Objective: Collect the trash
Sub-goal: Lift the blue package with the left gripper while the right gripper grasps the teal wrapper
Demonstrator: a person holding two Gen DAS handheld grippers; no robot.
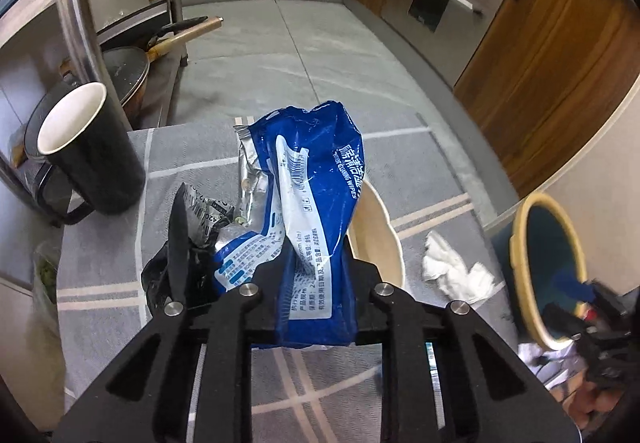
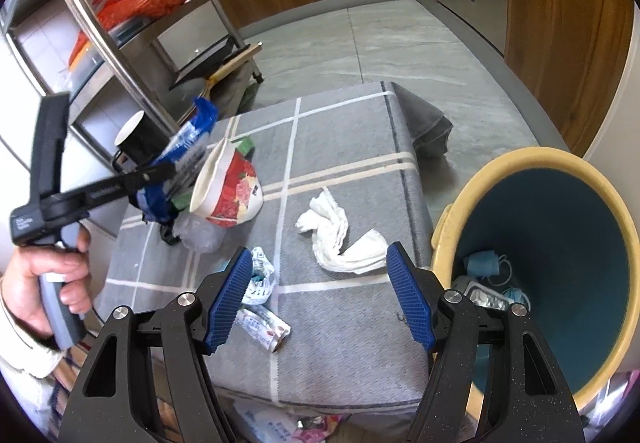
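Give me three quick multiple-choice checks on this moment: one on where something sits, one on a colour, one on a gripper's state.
1. Where is the crumpled white tissue?
A. inside the bin
B. on the grey checked cloth
C. on the floor tiles

2. What colour is the trash bin's rim?
A. pale yellow
B. red
C. black

3. What is the left gripper doing?
A. open over the paper cup
B. shut on nothing
C. shut on the blue wipes packet

Answers:
1 B: the tissue lies on the grey checked cloth, beside the bin.
2 A: a pale yellow rim rings the teal inside.
3 C: the blue wipes packet stands up pinched between its jaws, while the right gripper hangs open.
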